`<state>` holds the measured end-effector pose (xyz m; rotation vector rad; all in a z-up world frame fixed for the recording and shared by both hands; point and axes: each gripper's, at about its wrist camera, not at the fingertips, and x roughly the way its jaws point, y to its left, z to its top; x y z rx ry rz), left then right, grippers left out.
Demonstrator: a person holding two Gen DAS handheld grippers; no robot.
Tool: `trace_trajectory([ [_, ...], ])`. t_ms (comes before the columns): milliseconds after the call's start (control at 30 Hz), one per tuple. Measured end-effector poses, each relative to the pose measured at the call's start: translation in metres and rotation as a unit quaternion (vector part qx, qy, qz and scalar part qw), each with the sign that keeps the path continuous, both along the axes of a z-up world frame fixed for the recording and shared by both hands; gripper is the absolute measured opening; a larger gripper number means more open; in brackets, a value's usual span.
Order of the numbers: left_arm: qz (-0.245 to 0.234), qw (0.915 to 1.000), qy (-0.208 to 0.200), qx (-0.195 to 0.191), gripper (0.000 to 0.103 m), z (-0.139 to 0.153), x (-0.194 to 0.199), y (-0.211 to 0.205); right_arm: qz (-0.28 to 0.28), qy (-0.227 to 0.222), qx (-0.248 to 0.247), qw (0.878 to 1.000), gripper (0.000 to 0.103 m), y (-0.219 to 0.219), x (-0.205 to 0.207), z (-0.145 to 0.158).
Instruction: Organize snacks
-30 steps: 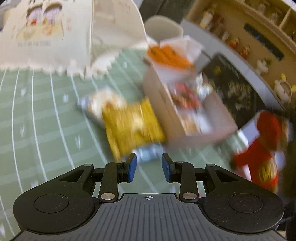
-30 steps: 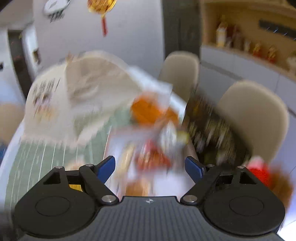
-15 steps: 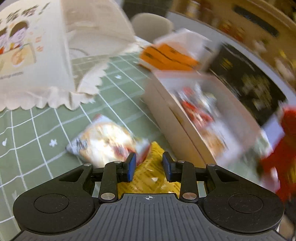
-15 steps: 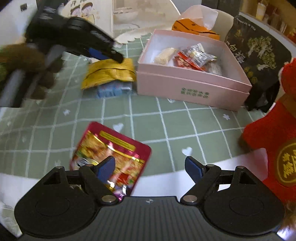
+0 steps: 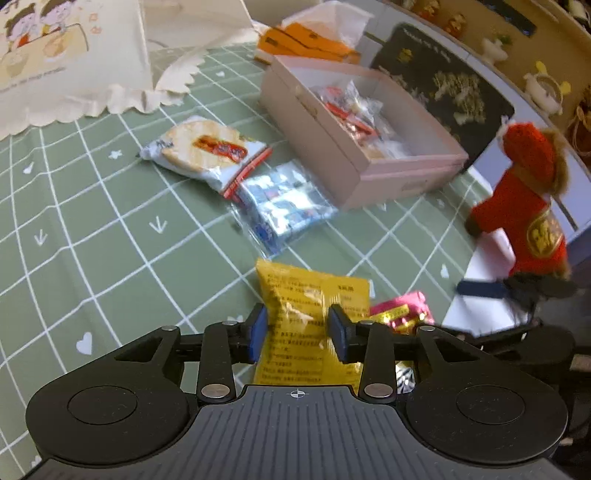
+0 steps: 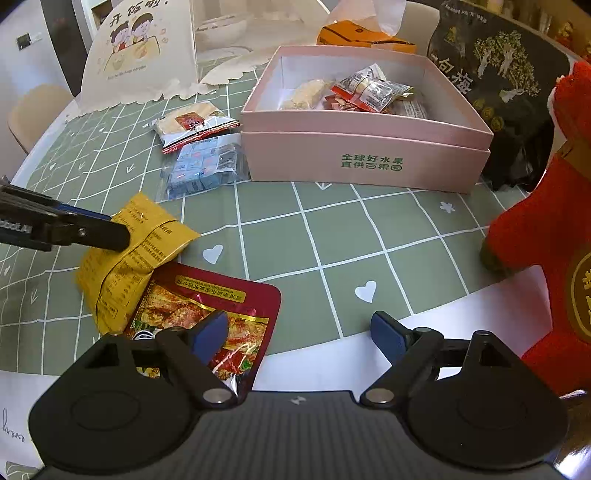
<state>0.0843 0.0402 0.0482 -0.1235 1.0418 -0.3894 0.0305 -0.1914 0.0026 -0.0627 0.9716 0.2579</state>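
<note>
A yellow snack packet (image 5: 295,295) lies creased on the green checked cloth, and my left gripper (image 5: 297,326) is around it. Its jaws are opening, though both pads still touch the packet's sides. From the right wrist view, one left finger (image 6: 92,232) rests on that yellow packet (image 6: 140,251), which overlaps a red foil packet (image 6: 207,299). My right gripper (image 6: 299,332) hangs open low over the red packet's right edge, holding nothing. Further back stands the open pink box (image 6: 369,162) with several snacks inside. A rice cracker packet (image 6: 188,122) and a blue packet (image 6: 207,166) lie left of it.
A red plush toy (image 6: 546,240) stands at the right by the table's white edge. Behind the box are a black bag (image 6: 498,74) and an orange tissue box (image 6: 362,35). A cream cartoon-printed paper bag (image 6: 140,55) stands at the far left.
My left gripper drew the yellow packet away from the box toward the near edge, and its jaws stand slightly wider. My right gripper came down from high up to just above the table.
</note>
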Motion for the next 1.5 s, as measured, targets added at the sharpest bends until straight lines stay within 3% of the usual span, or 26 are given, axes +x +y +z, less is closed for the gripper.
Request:
trace_trajectory([
  [133,0.101,0.9939,-0.019,-0.042,0.04,0.01,0.022,0.015,-0.007,-0.003,-0.002,1.0,0.086,-0.003,-0.003,-0.001],
  [200,0.158,0.9855,-0.001,-0.062,0.04,0.008,0.04,0.026,-0.009,-0.002,-0.002,1.0,0.086,-0.005,-0.005,-0.001],
  [267,0.185,0.98,0.018,-0.07,0.04,0.005,0.054,0.027,-0.011,0.0,-0.003,1.0,0.086,-0.007,-0.007,-0.001],
  [367,0.161,0.9838,0.004,-0.077,0.04,0.007,0.07,0.015,-0.017,-0.003,-0.004,1.0,0.088,-0.01,-0.01,-0.002],
  [467,0.156,0.9825,-0.082,-0.059,0.04,0.026,0.092,0.005,-0.021,-0.008,-0.007,1.0,0.089,-0.011,-0.013,-0.003],
  [533,0.149,0.9819,-0.11,-0.042,0.04,0.03,0.115,-0.003,-0.027,-0.009,-0.011,1.0,0.09,-0.01,-0.014,-0.004],
  [633,0.094,0.9941,-0.054,0.004,0.039,0.008,0.164,-0.026,-0.03,-0.004,-0.016,0.999,0.09,-0.008,-0.015,-0.003],
  [733,0.079,0.9965,-0.025,0.013,0.03,-0.011,0.178,-0.027,-0.018,0.002,-0.019,1.0,0.09,-0.009,-0.016,-0.002],
  [1000,0.015,0.9999,0.003,-0.007,0.028,-0.01,0.105,0.008,-0.037,-0.006,-0.018,0.999,0.102,-0.015,-0.011,-0.009],
  [1100,0.042,0.9988,0.01,-0.022,0.028,0.0,0.079,0.035,-0.042,-0.023,-0.013,0.999,0.103,-0.014,-0.005,-0.011],
  [1200,0.095,0.9948,-0.034,-0.017,0.028,0.016,0.069,0.052,-0.039,-0.036,-0.011,0.999,0.103,-0.009,0.002,-0.013],
  [1333,0.169,0.9801,-0.103,0.011,0.028,0.03,0.085,0.064,-0.041,-0.037,-0.011,0.998,0.103,0.0,0.009,-0.012],
  [1400,0.195,0.9758,-0.098,0.005,0.028,0.027,0.103,0.069,-0.046,-0.039,-0.011,0.998,0.103,0.002,0.009,-0.012],
  [1500,0.219,0.9742,-0.053,0.017,0.028,0.005,0.136,0.07,-0.049,-0.041,-0.011,0.998,0.103,0.003,0.007,-0.013],
])
